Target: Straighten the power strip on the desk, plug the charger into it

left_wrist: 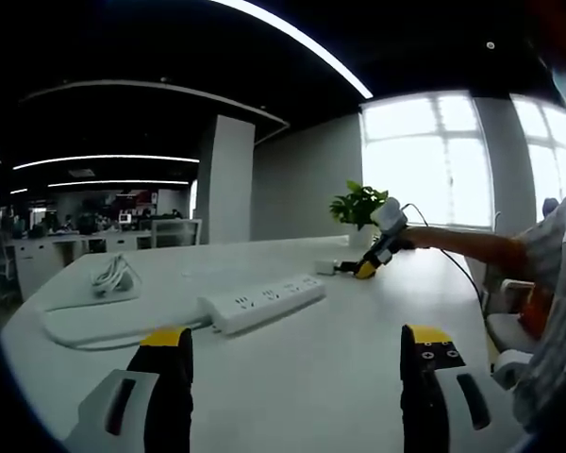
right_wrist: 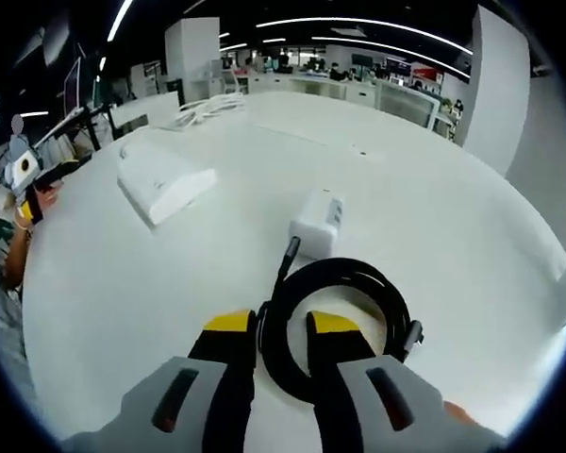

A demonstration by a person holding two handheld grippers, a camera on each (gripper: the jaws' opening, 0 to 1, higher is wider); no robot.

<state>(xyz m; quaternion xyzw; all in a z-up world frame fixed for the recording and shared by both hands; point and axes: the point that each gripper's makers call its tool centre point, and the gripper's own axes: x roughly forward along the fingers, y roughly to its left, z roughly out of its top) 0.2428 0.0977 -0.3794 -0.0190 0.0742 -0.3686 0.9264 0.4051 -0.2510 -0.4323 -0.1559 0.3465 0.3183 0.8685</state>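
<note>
I see the white desk (left_wrist: 358, 368) spanning both views, big and curved. On it the white power strip (left_wrist: 261, 303) lies at a slant in my left gripper view, sockets up; in my right gripper view the power strip (right_wrist: 160, 181) sits up left of centre, well apart from the charger. A white coiled cable (left_wrist: 113, 275) rests on a flat white pad (left_wrist: 85, 321) to the strip's left. A potted plant (left_wrist: 358, 205) stands at the far desk edge by the window.

My left gripper (left_wrist: 297, 363) hangs over the desk, jaws spread wide, nothing between them. My right gripper (right_wrist: 281, 344) is clenched on the black cable loop (right_wrist: 344, 330), which runs between the yellow-tipped jaws. The loop lies on the desk, its lead running up to the white charger (right_wrist: 317, 224) just beyond. In my left gripper view the right gripper (left_wrist: 366, 268) reaches in from the right, a forearm behind it, down on the desk near the charger (left_wrist: 324, 267), beyond the strip's far end.
</note>
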